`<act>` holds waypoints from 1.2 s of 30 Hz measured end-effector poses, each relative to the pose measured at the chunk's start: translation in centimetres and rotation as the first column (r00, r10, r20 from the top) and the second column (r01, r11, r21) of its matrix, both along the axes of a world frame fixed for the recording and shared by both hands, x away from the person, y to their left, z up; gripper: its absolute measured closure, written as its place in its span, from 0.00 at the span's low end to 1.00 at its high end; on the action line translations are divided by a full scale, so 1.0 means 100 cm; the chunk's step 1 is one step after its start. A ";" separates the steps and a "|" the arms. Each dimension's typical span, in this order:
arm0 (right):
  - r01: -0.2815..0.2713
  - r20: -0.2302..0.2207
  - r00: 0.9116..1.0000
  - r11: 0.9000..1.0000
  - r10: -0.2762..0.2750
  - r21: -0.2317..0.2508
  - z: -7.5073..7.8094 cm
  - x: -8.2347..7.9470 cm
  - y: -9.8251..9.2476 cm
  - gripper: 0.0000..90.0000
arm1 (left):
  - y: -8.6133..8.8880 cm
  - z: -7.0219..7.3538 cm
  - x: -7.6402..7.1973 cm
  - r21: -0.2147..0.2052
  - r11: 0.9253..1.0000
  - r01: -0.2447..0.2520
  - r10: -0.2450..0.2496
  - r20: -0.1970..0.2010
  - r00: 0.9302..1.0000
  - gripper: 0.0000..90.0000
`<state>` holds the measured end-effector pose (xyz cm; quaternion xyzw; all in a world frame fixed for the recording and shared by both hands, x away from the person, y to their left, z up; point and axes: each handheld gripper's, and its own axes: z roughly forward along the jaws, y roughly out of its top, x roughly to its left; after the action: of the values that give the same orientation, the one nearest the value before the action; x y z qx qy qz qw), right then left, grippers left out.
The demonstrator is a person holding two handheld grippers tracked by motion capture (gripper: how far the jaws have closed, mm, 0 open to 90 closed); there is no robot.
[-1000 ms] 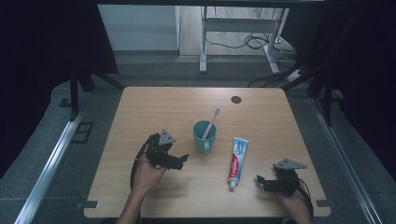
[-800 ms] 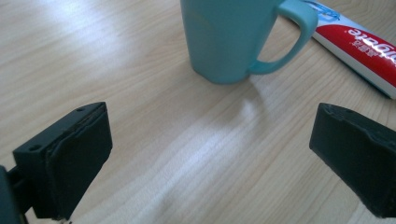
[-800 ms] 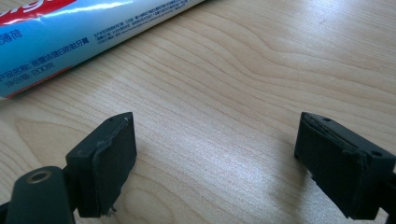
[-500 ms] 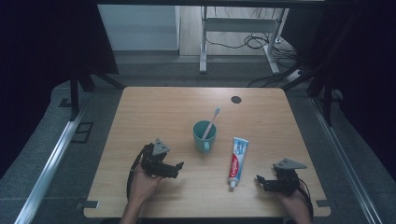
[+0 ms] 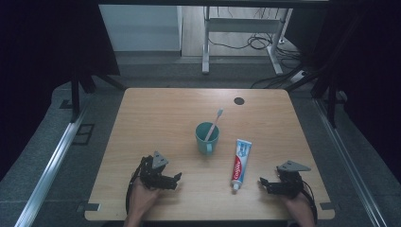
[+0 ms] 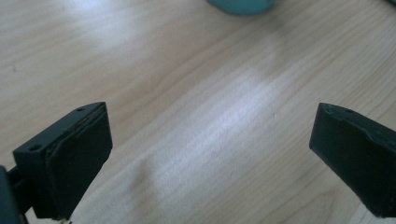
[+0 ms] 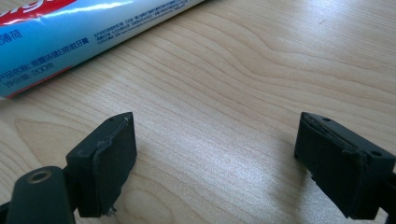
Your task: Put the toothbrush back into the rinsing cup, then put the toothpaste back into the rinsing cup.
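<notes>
Wooden table (image 5: 156,118), dark round spot (image 5: 239,100) near its far edge, cables (image 5: 255,42) on floor beyond

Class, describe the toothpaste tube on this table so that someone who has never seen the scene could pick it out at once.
Start at the wooden table and find the teal cup near its middle. Just to the right of the cup, apart from it, lies the toothpaste tube, flat, its cap toward the near edge. It alone is long, flat and blue, white and red.

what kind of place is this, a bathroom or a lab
Most likely a lab or recording setup, not a bathroom: a bare wooden table ringed by dark curtains, with loose cables on the floor behind.
</notes>
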<state>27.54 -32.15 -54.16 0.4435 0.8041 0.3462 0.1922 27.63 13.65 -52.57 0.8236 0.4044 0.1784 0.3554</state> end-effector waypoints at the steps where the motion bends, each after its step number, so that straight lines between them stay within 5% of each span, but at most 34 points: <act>1: 0.001 -0.001 1.000 1.000 -0.001 0.001 0.000 0.000 0.000 0.14 | -0.001 -0.002 -0.001 0.007 1.000 -0.001 0.001 0.000 1.000 0.00; 16: 0.002 -0.002 1.000 1.000 -0.002 0.003 0.000 0.000 0.000 0.14 | -0.004 -0.018 -0.004 0.050 0.999 0.001 0.001 -0.056 0.998 0.00; 23: 0.002 -0.003 1.000 1.000 -0.002 0.003 0.000 0.000 0.000 0.14 | 0.000 -0.020 0.000 0.028 1.000 -0.002 0.005 -0.093 0.996 0.00; 36: -0.041 -0.030 0.999 0.999 0.041 0.008 0.003 -0.001 0.002 0.07 | 0.000 -0.020 0.000 0.029 1.000 -0.005 0.008 -0.094 0.996 0.00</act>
<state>27.46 -31.99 -53.87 0.4328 0.8146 0.3462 0.1710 27.61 13.61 -54.54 0.8347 0.4207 0.1464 0.3237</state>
